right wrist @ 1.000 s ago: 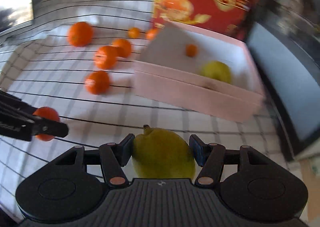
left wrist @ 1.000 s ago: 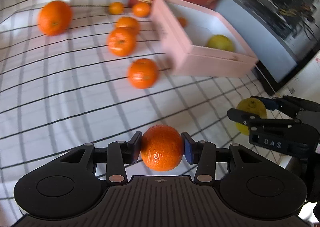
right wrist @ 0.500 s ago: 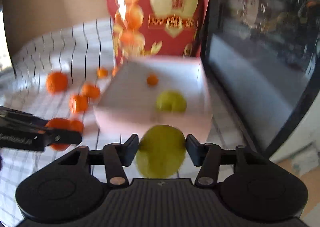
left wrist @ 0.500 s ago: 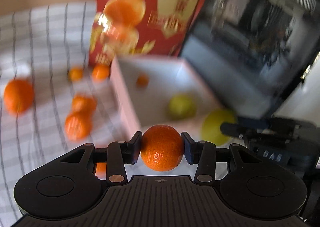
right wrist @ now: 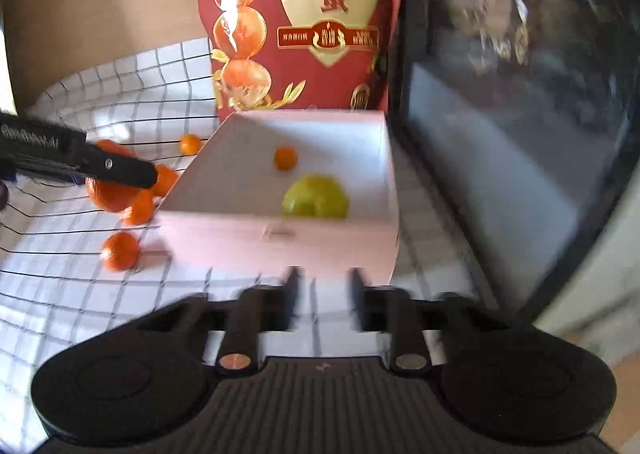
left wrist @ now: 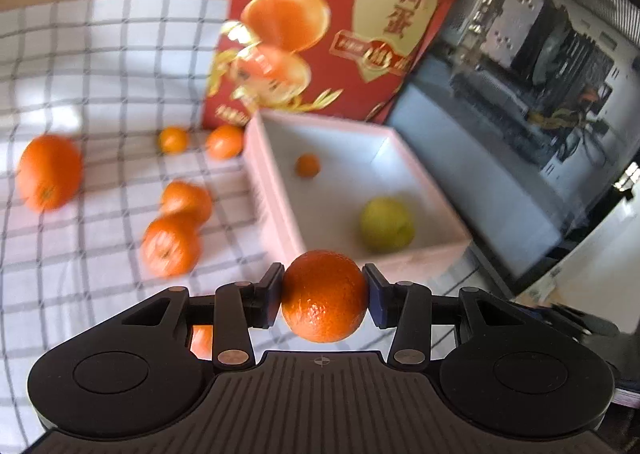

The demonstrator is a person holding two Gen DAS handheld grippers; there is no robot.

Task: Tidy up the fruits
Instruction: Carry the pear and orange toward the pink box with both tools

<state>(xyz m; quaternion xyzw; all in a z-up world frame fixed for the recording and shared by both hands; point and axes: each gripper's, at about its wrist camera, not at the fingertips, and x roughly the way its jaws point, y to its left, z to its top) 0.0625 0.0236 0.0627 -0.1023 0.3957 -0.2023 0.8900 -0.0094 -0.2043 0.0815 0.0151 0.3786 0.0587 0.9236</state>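
Covering table, checked cloth [left wrist: 100, 66]; left claw [left wrist: 323, 296] pinching mandarin [left wrist: 324, 306]; right claw [right wrist: 322, 304] spread.

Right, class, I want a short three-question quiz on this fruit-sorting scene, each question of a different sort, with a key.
1. True or false: the left tongs are shut on a mandarin.
2. Which fruit lies inside the pink box along with the small orange fruit?
A. a yellow-green fruit
B. a banana
C. a bunch of grapes
3. Fill in the blank: between the fingers of the right tongs there is ____.

Key: 1 true; 2 A; 3 nothing.
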